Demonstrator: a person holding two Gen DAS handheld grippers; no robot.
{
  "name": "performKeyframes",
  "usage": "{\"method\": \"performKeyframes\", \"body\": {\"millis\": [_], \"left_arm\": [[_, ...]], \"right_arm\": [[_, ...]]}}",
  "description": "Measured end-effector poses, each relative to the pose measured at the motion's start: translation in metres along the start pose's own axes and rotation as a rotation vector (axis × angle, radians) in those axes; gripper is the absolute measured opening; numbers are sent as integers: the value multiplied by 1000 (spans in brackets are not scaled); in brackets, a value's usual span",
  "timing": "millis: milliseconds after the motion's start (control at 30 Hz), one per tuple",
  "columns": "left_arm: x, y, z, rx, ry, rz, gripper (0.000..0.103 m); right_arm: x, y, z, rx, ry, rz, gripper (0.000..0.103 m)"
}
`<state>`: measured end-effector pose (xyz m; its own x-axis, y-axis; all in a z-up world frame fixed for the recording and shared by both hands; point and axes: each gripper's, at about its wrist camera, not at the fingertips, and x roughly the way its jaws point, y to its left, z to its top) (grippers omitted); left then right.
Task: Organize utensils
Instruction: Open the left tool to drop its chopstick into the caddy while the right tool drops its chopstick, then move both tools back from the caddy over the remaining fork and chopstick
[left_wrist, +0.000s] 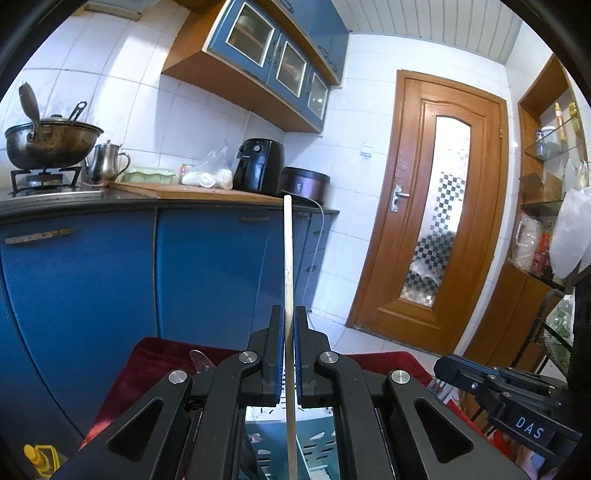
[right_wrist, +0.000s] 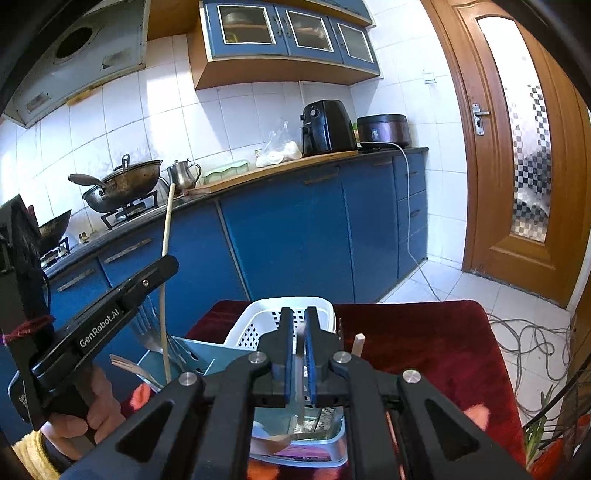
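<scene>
Ahead of the left tool, at 12 o'clock, the way is crossed by a long pale chopstick standing up between its jaws. At 3 o'clock, close room is taken by the right tool. Before the right tool, the red-covered bench is occupied at 12 o'clock by a white basket and at 10 o'clock by upright forks; bare cloth is left at 2 o'clock.

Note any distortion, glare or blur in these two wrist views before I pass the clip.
Left wrist view: strong fisheye bends the door; black vignette in the corners; the chopstick in the left gripper is sharp. Right wrist view: same curvature; the door's glass panel is blown out by daylight; the thing between the right gripper pads is smeared, too blurred to name.
</scene>
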<state>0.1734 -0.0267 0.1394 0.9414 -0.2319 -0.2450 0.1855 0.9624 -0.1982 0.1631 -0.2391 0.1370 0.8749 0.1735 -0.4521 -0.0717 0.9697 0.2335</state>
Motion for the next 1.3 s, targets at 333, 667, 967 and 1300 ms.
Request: {"method": "performKeyframes", "body": {"millis": [333,667,967,1300], "left_arm": [[-2,3,3,-9,48,-25,5],[-22,-1,10,-15,61,-56,26],[-54,-10,14,9,90,-61,28],[-90,-17,-2,52,170,-49,32]], "right_arm": [[-16,2,3,22,-17,23,13],[-40,4,3,53,-38,38,14],[-66,10,-6,80,-27,50,20],[-86,15,-37,119,41,34,27]]}}
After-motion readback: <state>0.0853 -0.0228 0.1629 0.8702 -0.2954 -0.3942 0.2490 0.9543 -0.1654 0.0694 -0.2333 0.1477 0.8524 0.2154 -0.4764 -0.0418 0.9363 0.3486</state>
